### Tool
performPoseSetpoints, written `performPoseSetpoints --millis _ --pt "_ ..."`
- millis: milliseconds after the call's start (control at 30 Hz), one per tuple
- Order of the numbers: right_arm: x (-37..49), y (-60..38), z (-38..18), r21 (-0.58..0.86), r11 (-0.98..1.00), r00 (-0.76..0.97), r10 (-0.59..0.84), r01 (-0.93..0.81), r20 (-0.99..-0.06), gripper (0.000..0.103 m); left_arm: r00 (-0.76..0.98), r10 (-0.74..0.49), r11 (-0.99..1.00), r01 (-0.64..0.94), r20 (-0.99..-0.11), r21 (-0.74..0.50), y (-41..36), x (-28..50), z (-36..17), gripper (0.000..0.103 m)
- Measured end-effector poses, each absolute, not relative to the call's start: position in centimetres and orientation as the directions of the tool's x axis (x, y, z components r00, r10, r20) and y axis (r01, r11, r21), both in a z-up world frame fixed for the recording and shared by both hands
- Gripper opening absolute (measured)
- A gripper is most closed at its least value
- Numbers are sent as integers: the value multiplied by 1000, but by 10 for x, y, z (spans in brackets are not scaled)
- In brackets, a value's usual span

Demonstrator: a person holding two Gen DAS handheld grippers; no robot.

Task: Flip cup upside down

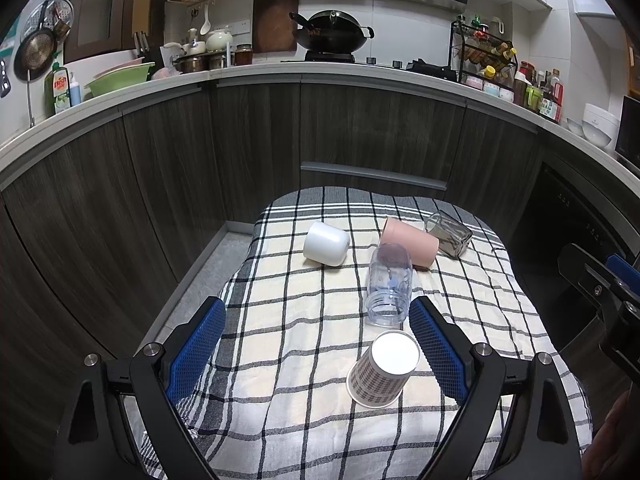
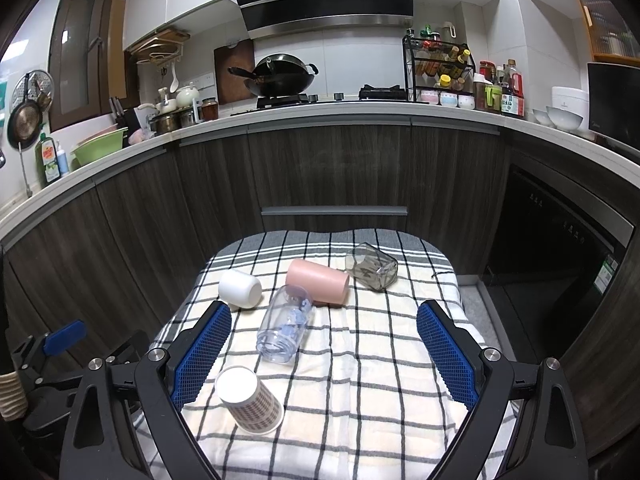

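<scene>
Nearest the cameras on the checked cloth [image 1: 304, 360], a plaid paper cup [image 1: 382, 368] already stands mouth-down, its white base up, close to the front edge of the worktop. Beyond it a clear plastic bottle-style cup [image 1: 389, 286] lies on its side, mouth toward the cameras; farther back a white cup [image 1: 326, 243], a pink cup [image 1: 408, 242] and a smoked glass tumbler [image 1: 448, 234] lie tipped over too, the pink one touching the clear one and seemingly the tumbler. The left claw [image 1: 318, 354] hangs wide open and empty, its right pad just beside the paper cup; the right claw [image 2: 324, 354] is likewise spread and empty above the cloth. One cup appears done, and the clear one looks the likely next pick: a grasp across its body, then a lift and turn. Open cloth lies to the right; the far cups are crowded, and the cloth drops away on every side.
</scene>
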State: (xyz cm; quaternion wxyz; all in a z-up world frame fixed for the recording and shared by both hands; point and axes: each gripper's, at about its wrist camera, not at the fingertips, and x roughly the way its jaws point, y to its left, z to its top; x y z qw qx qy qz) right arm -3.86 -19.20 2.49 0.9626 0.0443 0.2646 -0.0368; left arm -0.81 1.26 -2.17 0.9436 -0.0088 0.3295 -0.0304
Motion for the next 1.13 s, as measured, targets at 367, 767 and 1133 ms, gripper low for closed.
performPoseSetpoints --millis 367,767,1133 --pt "-38 -191 23 67 993 856 -47 95 -515 94 776 -50 999 31 -629 -40 14 -7 -23 94" --pt "-37 -192 23 70 993 856 -46 95 -516 94 763 -62 998 34 -643 -55 15 -7 -25 94" --pt "-37 -192 18 69 992 853 -52 103 -520 94 744 -60 998 34 -665 -52 14 -3 -31 98"
